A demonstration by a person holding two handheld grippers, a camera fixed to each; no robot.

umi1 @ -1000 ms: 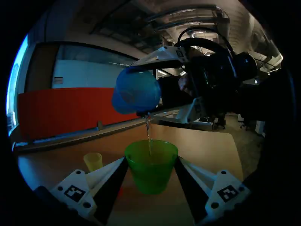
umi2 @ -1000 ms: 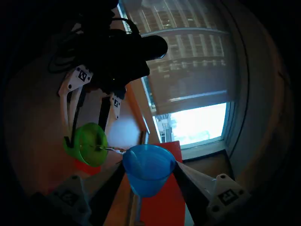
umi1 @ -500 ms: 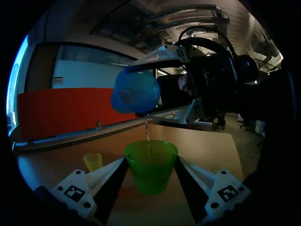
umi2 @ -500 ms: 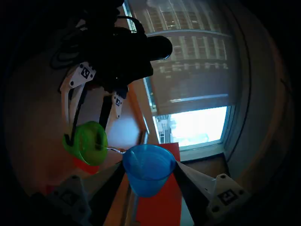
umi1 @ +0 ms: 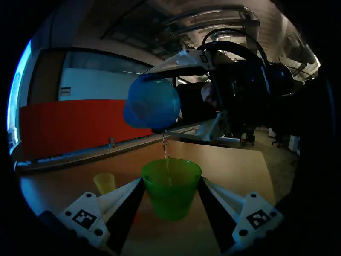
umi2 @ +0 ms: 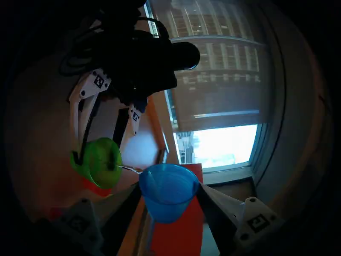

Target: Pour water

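A thin stream of water (umi1: 165, 147) is falling from the lip of the blue cup (umi1: 151, 102) straight into the green cup (umi1: 171, 194) below it. So the pour is well underway, not finished. The blue cup is hanging tipped far over above the green one, apart from it, with the right gripper (umi2: 169, 192) clamping both fingers on its sides. The left gripper (umi1: 171, 183) is pinching the green cup upright between its fingers, just above the wooden table (umi1: 238, 162). A small yellow cup (umi1: 105, 182) is standing off to the side on the table. How much water is sitting in either cup, I cannot tell. Judging from this, what is left is emptying the blue cup and righting it.
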